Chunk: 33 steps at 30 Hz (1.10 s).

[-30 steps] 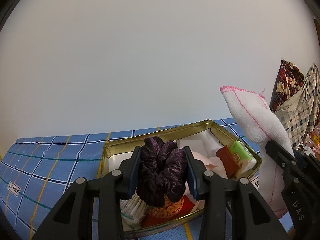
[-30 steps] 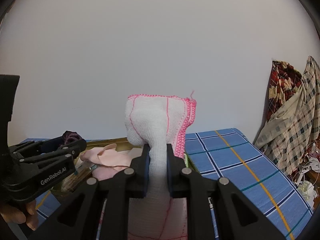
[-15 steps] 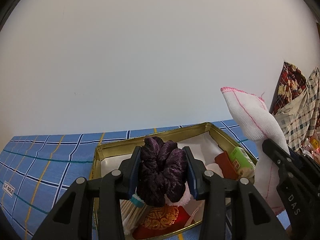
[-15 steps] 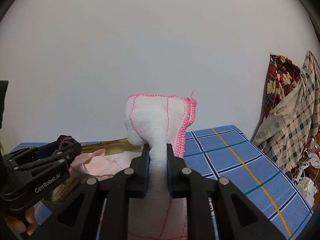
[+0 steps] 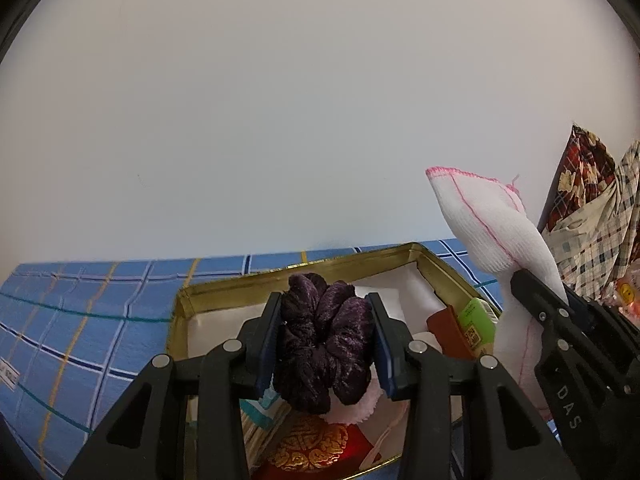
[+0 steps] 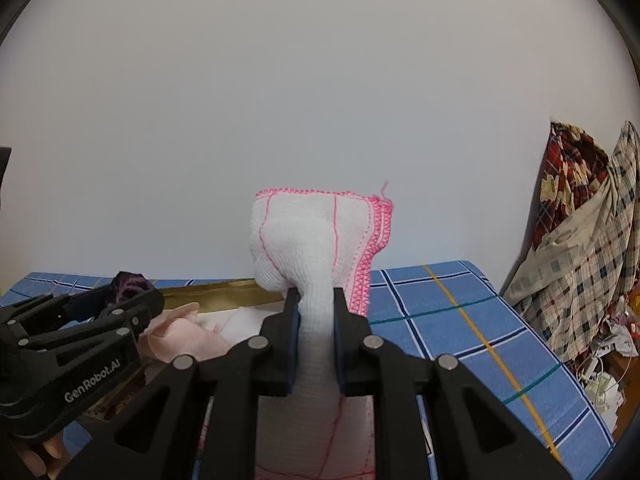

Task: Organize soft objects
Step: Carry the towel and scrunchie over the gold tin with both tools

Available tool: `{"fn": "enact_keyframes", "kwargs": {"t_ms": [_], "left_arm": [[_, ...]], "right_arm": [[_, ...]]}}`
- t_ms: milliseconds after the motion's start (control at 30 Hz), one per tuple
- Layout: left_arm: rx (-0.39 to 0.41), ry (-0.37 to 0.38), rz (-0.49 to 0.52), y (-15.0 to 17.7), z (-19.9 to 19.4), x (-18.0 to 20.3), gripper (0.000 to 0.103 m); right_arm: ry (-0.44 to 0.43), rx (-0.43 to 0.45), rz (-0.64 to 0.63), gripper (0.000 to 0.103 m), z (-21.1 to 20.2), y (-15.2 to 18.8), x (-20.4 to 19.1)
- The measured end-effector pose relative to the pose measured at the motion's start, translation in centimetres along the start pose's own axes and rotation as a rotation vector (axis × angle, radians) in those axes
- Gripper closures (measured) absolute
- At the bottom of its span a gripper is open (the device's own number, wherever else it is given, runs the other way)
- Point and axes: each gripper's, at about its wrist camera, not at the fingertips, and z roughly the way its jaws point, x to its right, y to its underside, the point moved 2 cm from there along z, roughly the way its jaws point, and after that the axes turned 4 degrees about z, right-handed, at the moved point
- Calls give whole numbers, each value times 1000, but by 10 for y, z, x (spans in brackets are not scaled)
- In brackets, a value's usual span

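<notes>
Left wrist view: my left gripper is clamped on the purple velvet scrunchie, held above the open gold tin on the blue checked cloth; the tin holds a red-and-gold pouch, a green box and pink fabric, with my right gripper's black body at the right edge. Right wrist view: my right gripper is pinched tight on the white cloth with pink stitching, which stands up above the jaws, next to the tin, beside my left gripper.
</notes>
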Motion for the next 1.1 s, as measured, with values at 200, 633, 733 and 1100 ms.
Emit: {"fn": "enact_keyframes", "kwargs": {"t_ms": [200, 633, 733, 1100], "left_arm": [[-23, 2, -8, 0, 9, -5, 60], [-37, -7, -19, -1, 15, -5, 60], [-43, -11, -11, 1, 17, -3, 60], [-73, -20, 4, 4, 30, -2, 60]], "right_arm": [[9, -12, -26, 89, 11, 2, -2], [-4, -76, -88, 88, 32, 10, -16], [-14, -100, -86, 88, 36, 12, -17], [-23, -177, -111, 88, 52, 19, -22]]}}
